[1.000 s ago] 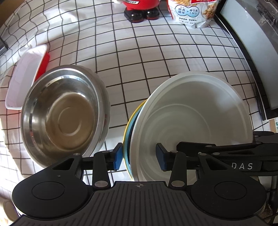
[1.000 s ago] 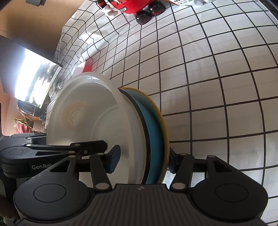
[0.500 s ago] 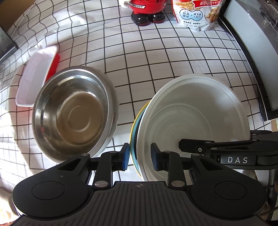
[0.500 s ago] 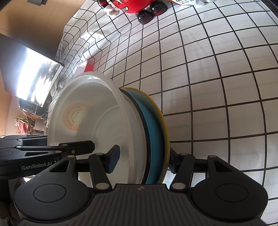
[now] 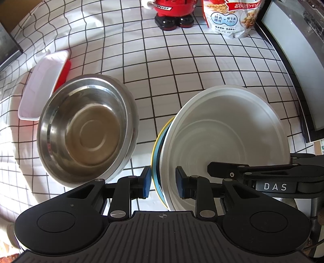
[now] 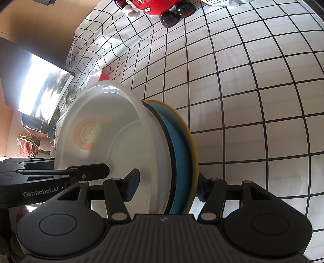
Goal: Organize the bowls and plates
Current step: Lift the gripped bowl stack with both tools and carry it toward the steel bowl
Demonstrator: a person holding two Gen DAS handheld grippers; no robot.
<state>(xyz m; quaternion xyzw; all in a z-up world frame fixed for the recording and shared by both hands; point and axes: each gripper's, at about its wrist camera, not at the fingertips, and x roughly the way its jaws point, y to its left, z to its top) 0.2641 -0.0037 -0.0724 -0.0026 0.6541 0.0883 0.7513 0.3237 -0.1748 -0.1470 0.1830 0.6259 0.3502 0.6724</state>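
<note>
Both tools, left tool and right tool, pinch the plate stack.

Right tongs astride an on-edge stack: white bowl, teal plate, yellow plate.

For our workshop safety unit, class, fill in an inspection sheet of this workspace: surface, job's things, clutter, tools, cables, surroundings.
Surface: white black-gridded tablecloth, wrinkled at the left.
Job's things: white plastic bowl stacked on blue plate and yellow plate, held on edge; stainless steel bowl beside them.
Clutter: red toy figure, cereal bag, white rectangular tray over something red.
Tools: left tool, jaws just closed, grips the stack's edge; right tool clamps the stack.
Cables: nothing seen.
Surroundings: dark-framed screen, wooden wall.
</note>
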